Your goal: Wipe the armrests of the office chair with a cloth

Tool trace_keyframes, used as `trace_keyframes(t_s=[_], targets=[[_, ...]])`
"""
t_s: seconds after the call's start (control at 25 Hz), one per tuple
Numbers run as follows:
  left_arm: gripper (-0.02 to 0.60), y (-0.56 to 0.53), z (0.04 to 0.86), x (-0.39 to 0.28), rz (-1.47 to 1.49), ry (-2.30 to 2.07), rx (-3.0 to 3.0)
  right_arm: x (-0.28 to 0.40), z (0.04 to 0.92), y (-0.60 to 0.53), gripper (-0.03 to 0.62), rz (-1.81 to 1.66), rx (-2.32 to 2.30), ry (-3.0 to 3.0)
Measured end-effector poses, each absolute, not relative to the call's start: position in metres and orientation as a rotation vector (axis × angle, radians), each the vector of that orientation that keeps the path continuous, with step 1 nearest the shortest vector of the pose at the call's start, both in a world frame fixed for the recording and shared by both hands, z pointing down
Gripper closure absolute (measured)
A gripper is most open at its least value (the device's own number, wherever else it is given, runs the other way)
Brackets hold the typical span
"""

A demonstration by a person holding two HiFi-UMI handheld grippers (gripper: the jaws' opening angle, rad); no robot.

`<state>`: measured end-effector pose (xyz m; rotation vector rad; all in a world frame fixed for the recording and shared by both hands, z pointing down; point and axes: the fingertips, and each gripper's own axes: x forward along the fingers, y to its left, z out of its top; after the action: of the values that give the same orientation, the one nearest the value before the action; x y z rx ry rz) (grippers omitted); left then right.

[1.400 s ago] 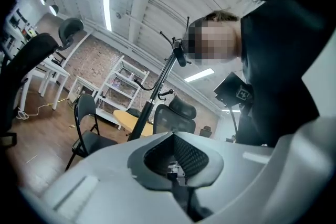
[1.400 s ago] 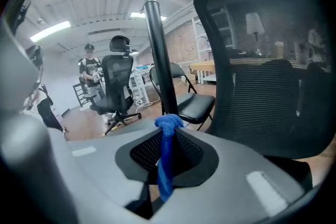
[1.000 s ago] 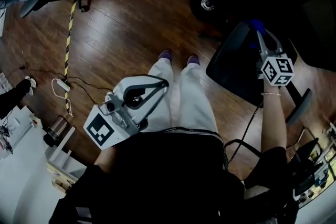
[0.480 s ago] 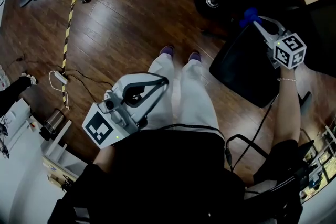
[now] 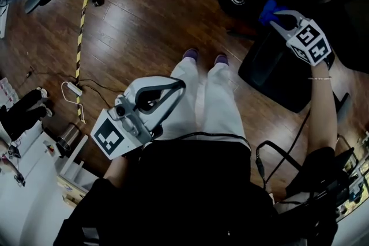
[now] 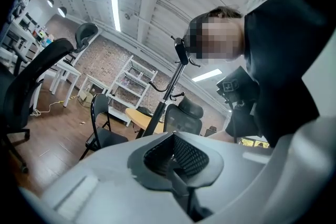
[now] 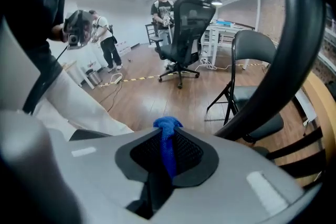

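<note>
Clamped right gripper (image 5: 277,17) jaws tight on a small blue cloth (image 5: 267,10); held left gripper (image 5: 176,88) jaws fully shut and empty by the lap. Hovered cloth above office chair (image 5: 271,75), armrest not made out. Risked the thinly pinched cloth slipping free under rubbing.
</note>
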<state>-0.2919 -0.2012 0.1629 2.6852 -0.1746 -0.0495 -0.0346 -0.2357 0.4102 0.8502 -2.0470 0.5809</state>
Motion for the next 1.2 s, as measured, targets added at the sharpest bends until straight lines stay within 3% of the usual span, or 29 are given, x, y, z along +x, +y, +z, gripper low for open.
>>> trace_keyframes(t_s=[0.36, 1.2], targets=[[0.575, -0.195, 0.168, -0.289, -0.007, -0.057, 2.692, -0.091, 0.411, -0.195, 0.545, 0.477, 0.74, -1.98], [0.575, -0.177, 0.166, -0.256, 0.06, 0.278, 2.667, -0.21, 0.403, -0.079, 0.545, 0.659, 0.748, -2.062]])
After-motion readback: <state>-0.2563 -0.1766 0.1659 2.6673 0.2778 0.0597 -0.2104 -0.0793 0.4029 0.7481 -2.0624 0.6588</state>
